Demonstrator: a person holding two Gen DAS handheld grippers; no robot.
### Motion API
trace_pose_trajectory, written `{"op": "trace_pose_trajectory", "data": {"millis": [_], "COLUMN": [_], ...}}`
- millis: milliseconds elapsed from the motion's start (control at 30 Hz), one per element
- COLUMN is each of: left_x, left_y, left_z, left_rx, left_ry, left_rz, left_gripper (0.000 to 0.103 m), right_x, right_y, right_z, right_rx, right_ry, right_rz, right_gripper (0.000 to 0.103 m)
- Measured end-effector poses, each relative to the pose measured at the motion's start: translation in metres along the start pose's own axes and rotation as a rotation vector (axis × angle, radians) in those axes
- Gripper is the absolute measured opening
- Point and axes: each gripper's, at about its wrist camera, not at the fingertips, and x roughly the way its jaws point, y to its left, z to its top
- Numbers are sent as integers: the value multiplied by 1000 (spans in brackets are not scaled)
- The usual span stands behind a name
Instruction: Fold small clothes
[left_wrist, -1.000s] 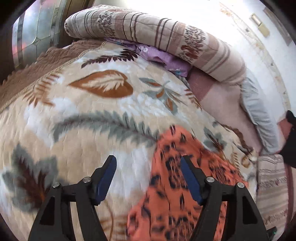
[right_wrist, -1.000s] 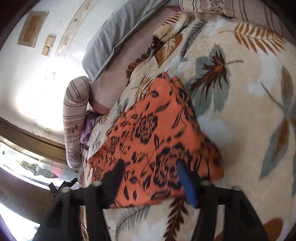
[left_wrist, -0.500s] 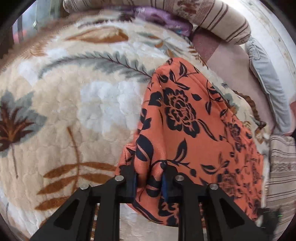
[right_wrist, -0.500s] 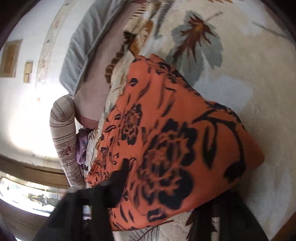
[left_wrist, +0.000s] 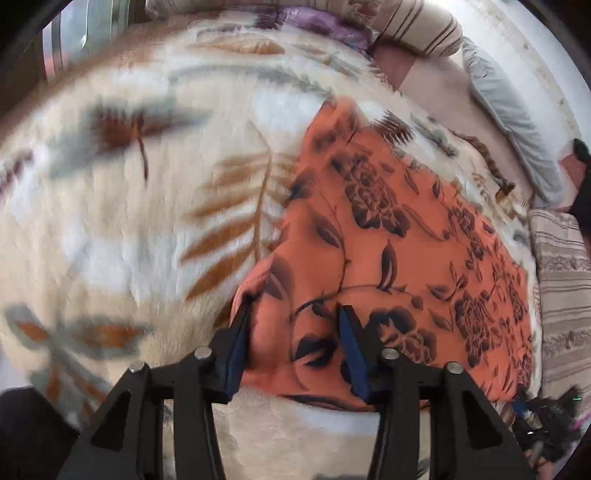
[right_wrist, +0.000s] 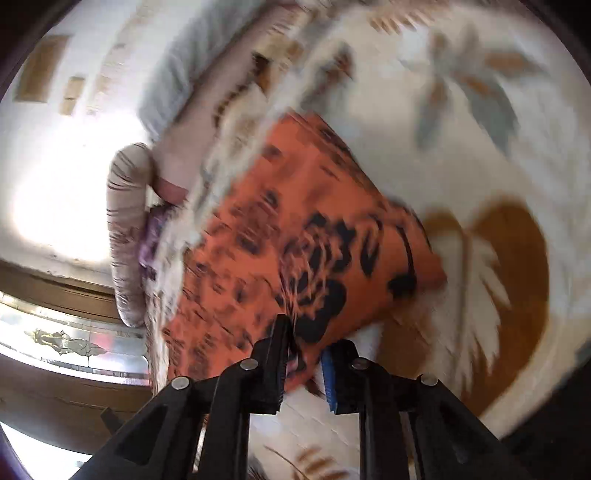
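I am seeing the orange floral garment (left_wrist: 399, 236) lying on the leaf-patterned blanket (left_wrist: 140, 229), stretching toward the blanket's far edge by the striped bolster (left_wrist: 413, 26) and the grey pillow (left_wrist: 513, 125). My left gripper (left_wrist: 295, 343) is opening, its fingers spread either side of the garment's near corner, the cloth bunched between them. My right gripper (right_wrist: 306, 354) is also opening slightly, its narrow fingers straddling the garment's near edge; whether the pads are pinching it, I cannot tell through the blur.

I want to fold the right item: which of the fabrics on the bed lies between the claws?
The orange cloth with black flowers, lying on the cream leaf-patterned blanket. The striped bedding and grey pillow lie far back.
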Motion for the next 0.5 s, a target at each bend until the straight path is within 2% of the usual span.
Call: {"op": "trace_pose_trajectory", "data": {"millis": [33, 67, 100, 167, 233, 333, 500], "left_x": [-9, -15, -21, -34, -40, -28, -17], "left_y": [3, 3, 3, 4, 2, 0, 8], "left_z": [0, 3, 8, 18, 29, 42, 34], "left_rx": [-1, -6, -12, -12, 11, 23, 0], "left_ry": [-25, -12, -13, -79, -129, -100, -48], "left_rz": [-23, -2, 33, 59, 70, 67, 59], "left_gripper": [47, 48, 57, 65, 68, 68, 68], "right_x": [0, -10, -18, -37, -52, -53, -21], "right_y": [-21, -33, -33, -21, -3, 28, 71], "right_z": [-5, -9, -9, -5, 9, 40, 102], "right_rx": [69, 108, 94, 18, -58, -175, -368], "right_ry": [15, -8, -23, -77, -129, -171, -134], "right_rz": [77, 111, 87, 35, 17, -15, -115], "right_gripper": [17, 18, 18, 21, 21, 21, 21]}}
